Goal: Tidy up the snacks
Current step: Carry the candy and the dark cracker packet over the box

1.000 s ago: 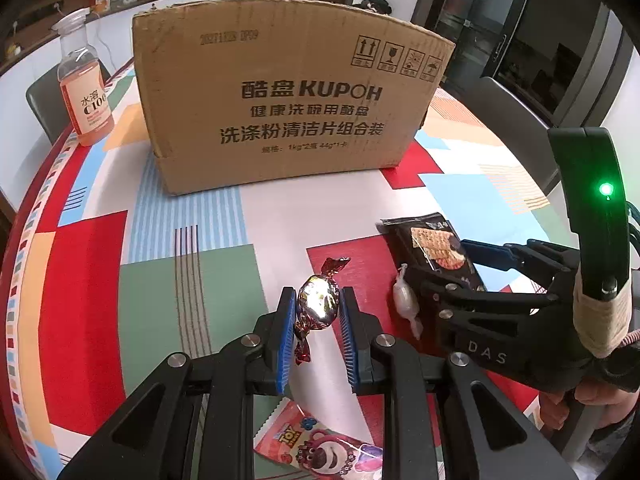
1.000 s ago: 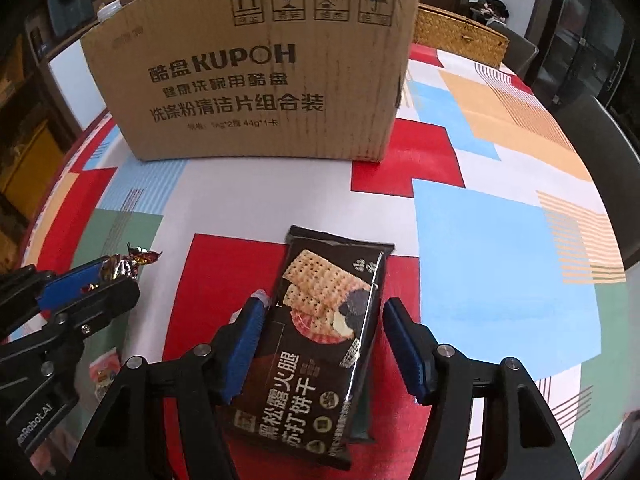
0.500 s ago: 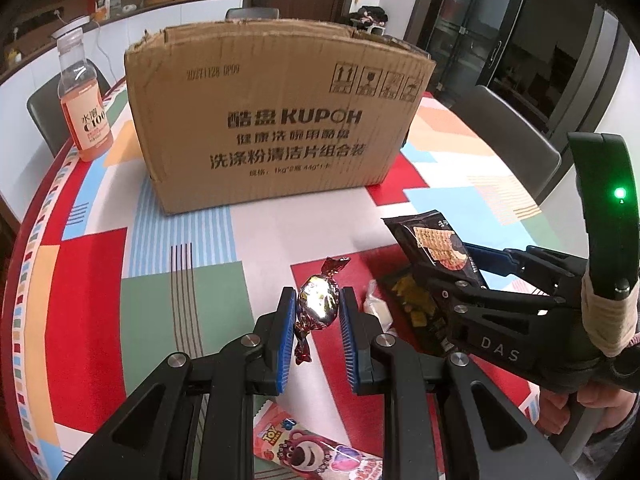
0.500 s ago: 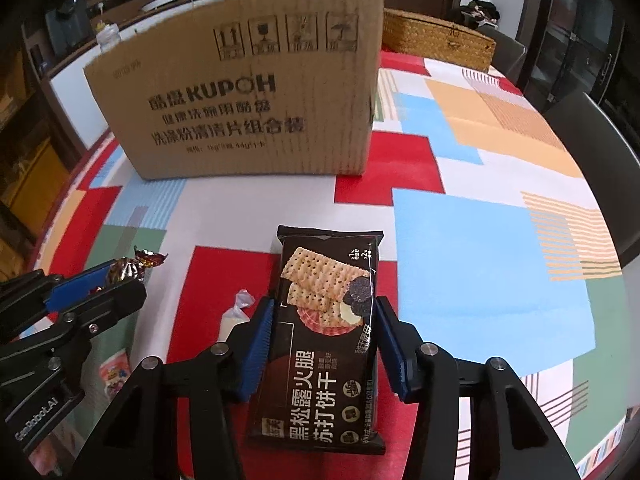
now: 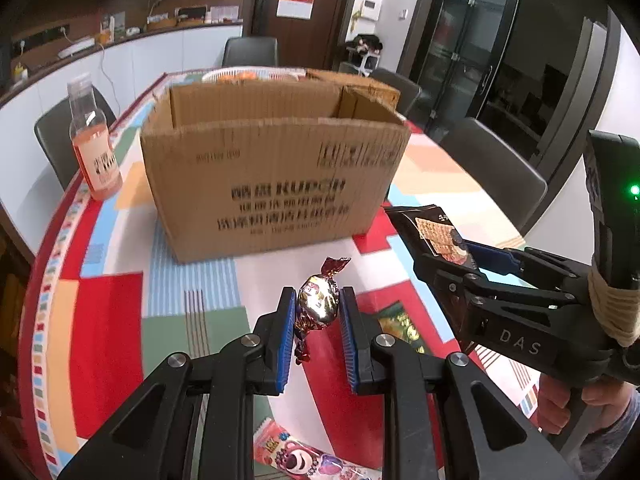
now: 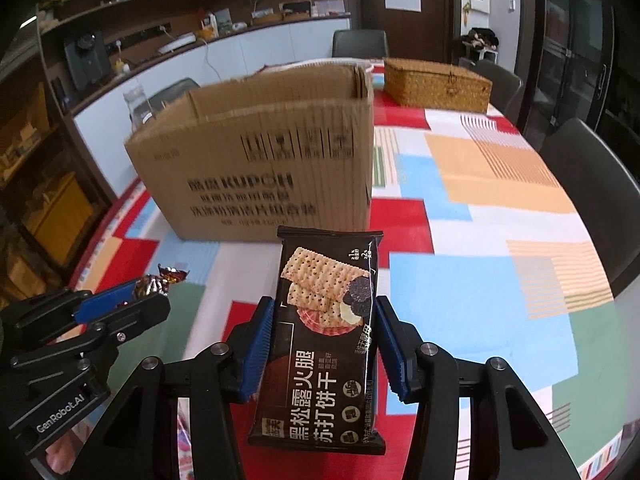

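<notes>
Right now my left hand-held gripper [image 5: 318, 308] is clamped on a foil-wrapped candy [image 5: 318, 306], its blue pads pressing both flanks of the shiny round body; one twisted end of the wrapper sticks up above the pads and the other dangles below. The candy is off the surface, held in the air in front of the cardboard box [image 5: 276, 184].

My right hand-held gripper [image 6: 320, 338] has hold of a dark cracker packet [image 6: 326, 332] — the pads grip its two long edges about halfway along, the packet standing lengthwise with its printed crackers facing the camera and its top end pointing toward the box. From the left wrist view the same packet juts up out of the right gripper at a tilt, just off the box's right front corner.

The box sits open-topped on the surface [image 6: 480, 288], which is covered in a patchwork cloth of red, blue, green and orange blocks. I cannot see what is inside the box from either view. A clear bottle of pink-orange drink [image 5: 96, 152] stands upright to the left of the box, apart from it. Behind the box on the far right is a woven basket with a lid [image 6: 436, 84].

Below my left gripper a pink snack packet with a cartoon bear [image 5: 304, 458] lies flat on the surface, and a green-and-gold wrapper [image 5: 400, 326] shows between the two grippers — partly hidden. My own fingers [image 5: 560, 404] wrap the right gripper's handle.
</notes>
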